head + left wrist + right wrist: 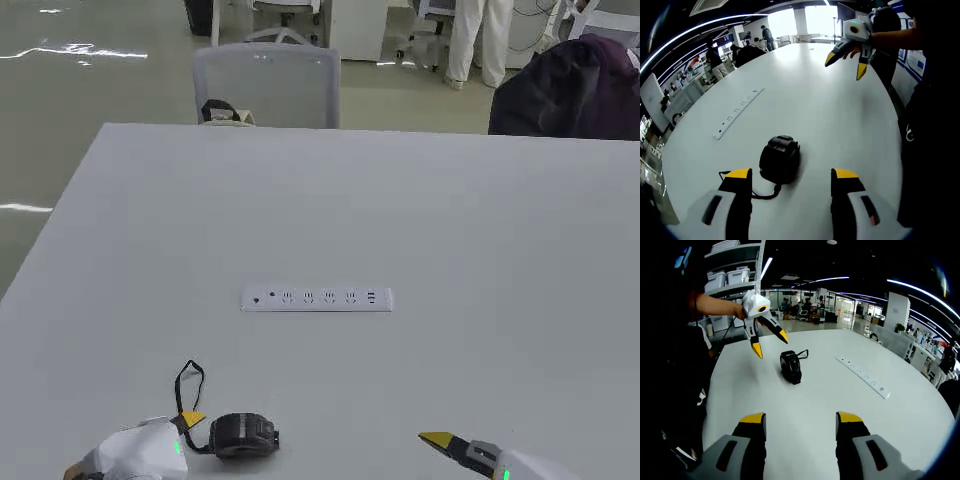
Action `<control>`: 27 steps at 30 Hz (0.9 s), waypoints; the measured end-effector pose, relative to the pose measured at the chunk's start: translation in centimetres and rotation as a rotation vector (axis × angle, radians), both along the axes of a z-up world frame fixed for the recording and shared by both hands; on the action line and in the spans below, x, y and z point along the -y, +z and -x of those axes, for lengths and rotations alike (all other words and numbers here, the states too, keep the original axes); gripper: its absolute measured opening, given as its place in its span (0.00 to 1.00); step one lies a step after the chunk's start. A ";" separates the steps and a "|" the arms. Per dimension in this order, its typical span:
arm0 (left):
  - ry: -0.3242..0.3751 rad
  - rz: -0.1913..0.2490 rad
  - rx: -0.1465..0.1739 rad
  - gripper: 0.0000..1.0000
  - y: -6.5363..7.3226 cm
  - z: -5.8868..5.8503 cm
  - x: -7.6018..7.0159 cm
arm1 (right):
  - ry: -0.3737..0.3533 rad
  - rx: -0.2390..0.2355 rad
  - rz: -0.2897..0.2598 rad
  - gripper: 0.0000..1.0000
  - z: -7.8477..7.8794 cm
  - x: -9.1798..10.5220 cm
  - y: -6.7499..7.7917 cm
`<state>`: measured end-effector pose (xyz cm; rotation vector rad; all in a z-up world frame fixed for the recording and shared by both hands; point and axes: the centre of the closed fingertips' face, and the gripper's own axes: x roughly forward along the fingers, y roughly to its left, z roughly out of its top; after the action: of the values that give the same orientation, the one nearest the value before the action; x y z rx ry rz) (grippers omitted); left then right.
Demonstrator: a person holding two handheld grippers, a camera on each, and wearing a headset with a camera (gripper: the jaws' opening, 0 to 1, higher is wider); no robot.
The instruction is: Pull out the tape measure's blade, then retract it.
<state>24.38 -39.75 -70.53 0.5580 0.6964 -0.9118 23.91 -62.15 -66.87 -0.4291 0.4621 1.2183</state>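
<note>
Your left gripper [791,173] is wide open and empty, and the compact black tape measure [780,159] lies just ahead of its yellow-tipped jaws, near your edge of the white tabletop [400,200], with its thin black wrist cord [188,380] looping beside that gripper. Close squarely on the case body, not the cord, so it can't twist when pulled. Your right gripper [801,417], also open and holding nothing, hangs well apart; bring it in for the blade's end hook, which I cannot make out
</note>
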 end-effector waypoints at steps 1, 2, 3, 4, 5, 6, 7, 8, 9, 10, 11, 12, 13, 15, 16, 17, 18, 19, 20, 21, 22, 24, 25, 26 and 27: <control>-0.008 -0.003 -0.002 0.59 -0.1 -0.1 0.1 | 0.005 0.000 0.001 0.55 -0.2 -0.1 -0.1; -0.027 -0.011 -0.003 0.58 -0.3 -0.4 0.2 | 0.020 -0.002 0.001 0.54 -0.3 -0.4 -0.3; -0.035 -0.014 -0.003 0.57 -0.5 -0.7 0.2 | 0.028 -0.002 0.003 0.54 -0.4 -0.6 -0.5; -0.039 -0.015 -0.006 0.56 -0.6 -0.9 0.2 | 0.035 -0.004 0.006 0.53 -0.6 -0.7 -0.6; -0.047 -0.021 -0.012 0.55 -0.9 -1.2 0.2 | 0.046 -0.006 0.009 0.52 -0.7 -0.9 -0.9; -0.053 -0.024 -0.016 0.54 -1.0 -1.3 0.2 | 0.053 -0.007 0.008 0.52 -0.8 -1.1 -1.0; -0.059 -0.024 -0.016 0.53 -1.1 -1.5 0.3 | 0.060 -0.007 0.009 0.51 -0.9 -1.2 -1.1; -0.067 -0.025 -0.016 0.52 -1.2 -1.7 0.3 | 0.070 -0.008 0.011 0.51 -1.1 -1.4 -1.4; -0.074 -0.028 -0.016 0.51 -1.3 -1.9 0.3 | 0.075 -0.007 0.012 0.50 -1.2 -1.6 -1.6; -0.080 -0.034 -0.017 0.51 -1.5 -2.1 0.2 | 0.081 -0.008 0.012 0.49 -1.3 -1.8 -1.7; -0.088 -0.043 -0.020 0.51 -1.8 -2.4 0.2 | 0.088 -0.010 0.011 0.48 -1.4 -2.0 -1.8; -0.095 -0.047 -0.022 0.51 -2.0 -2.5 0.2 | 0.091 -0.011 0.010 0.47 -1.5 -2.1 -1.9; -0.105 -0.053 -0.029 0.51 -2.3 -2.7 0.2 | 0.097 -0.011 0.009 0.45 -1.7 -2.4 -1.9; -0.118 -0.057 -0.041 0.49 -2.5 -2.8 0.3 | 0.105 -0.015 0.007 0.44 -1.9 -2.7 -2.1; -0.125 -0.060 -0.048 0.49 -2.7 -3.0 0.4 | 0.110 -0.019 0.007 0.43 -2.1 -2.9 -2.3; -0.129 -0.062 -0.052 0.49 -2.9 -3.1 0.4 | 0.114 -0.020 0.007 0.43 -2.2 -3.0 -2.4; -0.133 -0.064 -0.059 0.49 -3.1 -3.3 0.4 | 0.121 -0.021 0.005 0.42 -2.4 -3.2 -2.6; -0.137 -0.066 -0.067 0.49 -3.3 -3.3 0.5 | 0.126 -0.023 0.006 0.41 -2.5 -3.4 -2.8; -0.145 -0.069 -0.072 0.49 -3.5 -3.4 0.5 | 0.134 -0.025 0.008 0.40 -2.6 -3.5 -3.0; -0.149 -0.070 -0.075 0.49 -3.6 -3.5 0.5 | 0.135 -0.025 0.009 0.39 -2.7 -3.6 -3.0; -0.156 -0.074 -0.082 0.49 -3.8 -3.6 0.5 | 0.139 -0.028 0.007 0.38 -2.9 -3.8 -3.2; -0.174 -0.077 -0.092 0.48 -4.1 -3.7 0.5 | 0.147 -0.031 0.008 0.37 -3.1 -4.3 -3.4; -0.178 -0.080 -0.097 0.48 -4.3 -3.8 0.5 | 0.150 -0.034 0.008 0.37 -3.2 -4.4 -3.5; -0.188 -0.085 -0.104 0.47 -4.5 -3.8 0.4 | 0.154 -0.037 0.006 0.36 -3.3 -4.7 -3.7; -0.195 -0.087 -0.108 0.47 -4.6 -3.8 0.4 | 0.158 -0.040 0.002 0.35 -3.4 -5.0 -3.8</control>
<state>28.19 -40.16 -75.11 0.6662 0.7913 -1.1033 27.30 -57.17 -70.65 -0.4503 0.4705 1.3806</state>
